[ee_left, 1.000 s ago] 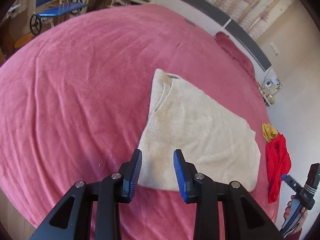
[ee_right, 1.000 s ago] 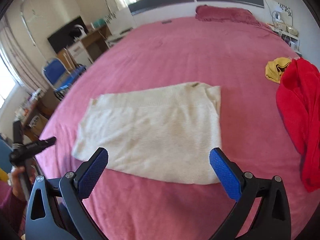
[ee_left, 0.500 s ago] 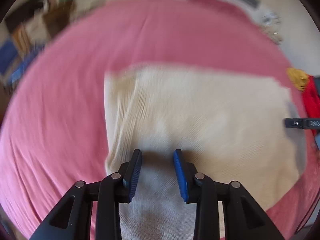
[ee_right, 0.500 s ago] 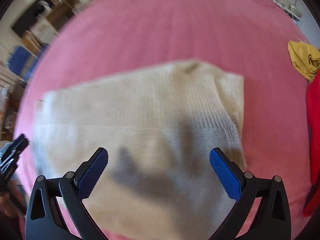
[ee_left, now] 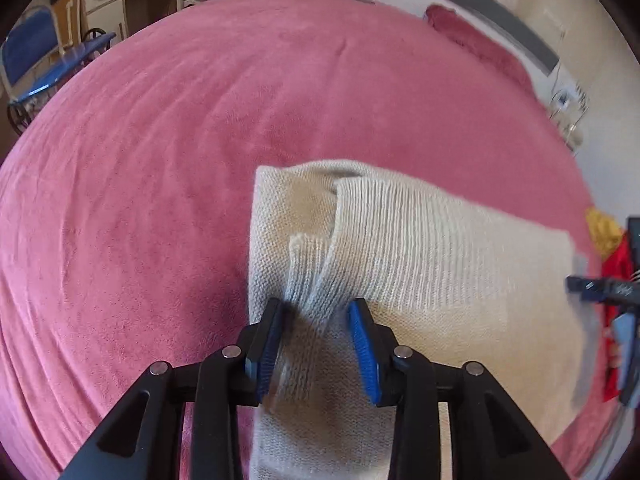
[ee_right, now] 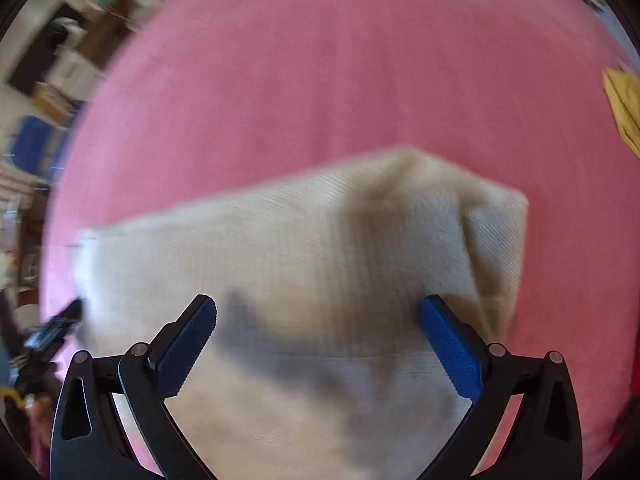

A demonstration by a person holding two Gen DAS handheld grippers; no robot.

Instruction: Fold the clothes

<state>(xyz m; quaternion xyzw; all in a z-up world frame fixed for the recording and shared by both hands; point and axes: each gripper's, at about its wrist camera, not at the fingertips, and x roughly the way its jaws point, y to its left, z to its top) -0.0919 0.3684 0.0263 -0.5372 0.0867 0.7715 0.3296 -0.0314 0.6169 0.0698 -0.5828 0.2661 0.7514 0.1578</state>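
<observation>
A cream knitted sweater (ee_left: 420,248) lies folded on the pink bed cover (ee_left: 160,184). My left gripper (ee_left: 318,316) is down on the sweater's near left part, with a bunched ridge of knit standing between its blue pads, jaws narrowly apart around it. In the right wrist view, which is blurred, the sweater (ee_right: 300,248) fills the lower middle. My right gripper (ee_right: 318,320) is wide open just above the sweater and holds nothing. Its tip shows at the right edge of the left wrist view (ee_left: 600,288).
A red garment (ee_left: 616,280) and a yellow one (ee_left: 602,230) lie at the bed's right side; the yellow one (ee_right: 624,108) also shows in the right wrist view. A blue chair (ee_left: 28,52) and wooden drawers (ee_left: 104,4) stand beyond the bed's left. A pink pillow (ee_left: 472,36) lies at the headboard.
Both grippers have dropped onto the sweater from the bed's edge. The left gripper now has a fold of knit bunched between its pads. The right gripper stays wide open.
</observation>
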